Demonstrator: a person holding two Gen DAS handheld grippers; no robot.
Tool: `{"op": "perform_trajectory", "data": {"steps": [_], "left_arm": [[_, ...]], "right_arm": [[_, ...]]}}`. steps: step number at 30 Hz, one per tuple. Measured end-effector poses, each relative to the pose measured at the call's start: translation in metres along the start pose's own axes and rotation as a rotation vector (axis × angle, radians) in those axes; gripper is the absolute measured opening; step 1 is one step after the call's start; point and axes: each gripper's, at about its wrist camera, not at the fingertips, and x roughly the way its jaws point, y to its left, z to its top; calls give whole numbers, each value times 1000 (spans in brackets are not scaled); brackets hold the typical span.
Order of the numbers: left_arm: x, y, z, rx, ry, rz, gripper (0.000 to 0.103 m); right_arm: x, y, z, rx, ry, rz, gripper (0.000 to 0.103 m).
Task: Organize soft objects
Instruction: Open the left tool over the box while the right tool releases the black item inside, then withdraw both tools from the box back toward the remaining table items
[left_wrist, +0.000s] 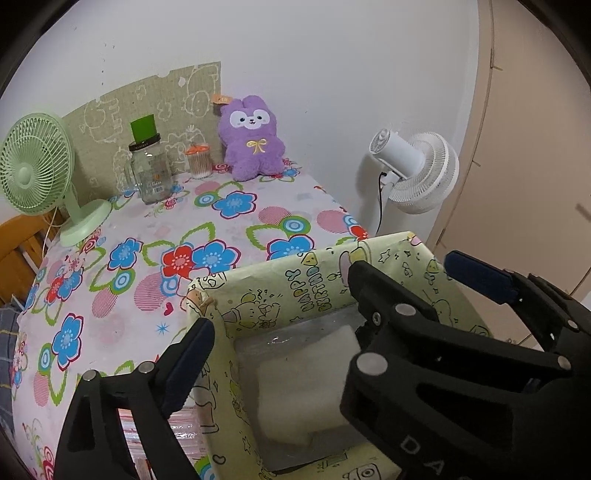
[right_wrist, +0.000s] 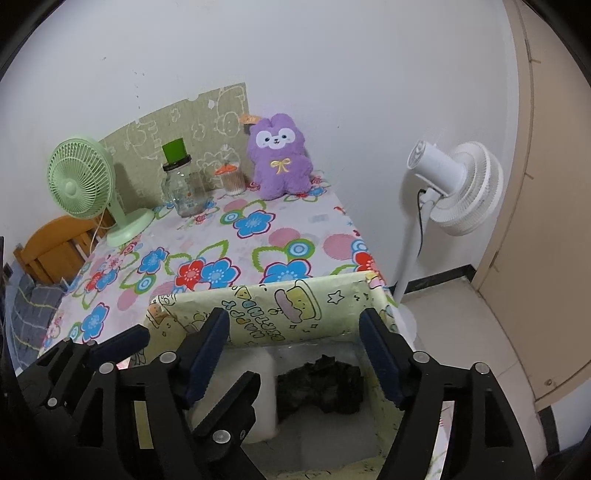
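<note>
A purple plush bunny (left_wrist: 252, 138) sits upright against the wall at the far edge of the floral table; it also shows in the right wrist view (right_wrist: 281, 158). A yellow-green cartoon-print box (left_wrist: 310, 273) stands at the near edge; its wall shows in the right wrist view (right_wrist: 295, 306). Inside lie a white soft pad (left_wrist: 295, 391) and a dark crumpled cloth (right_wrist: 325, 384). My left gripper (left_wrist: 280, 339) is open and empty over the box. My right gripper (right_wrist: 295, 350) is open and empty above the box, its arm crossing the left wrist view.
A green desk fan (left_wrist: 33, 166), a glass jar with a green lid (left_wrist: 149, 170) and a small cotton-swab jar (left_wrist: 198, 162) stand at the table's back left. A white pedestal fan (right_wrist: 454, 184) stands on the floor right of the table. A wooden chair (right_wrist: 51, 247) is at left.
</note>
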Motion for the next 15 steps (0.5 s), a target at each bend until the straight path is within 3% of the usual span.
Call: {"op": "perform_trajectory", "data": {"steps": [15], "left_arm": [[-38,-9,-7,38,-85,18,100]], "right_arm": [[-44,2,-7,1,-62,-33,85]]}}
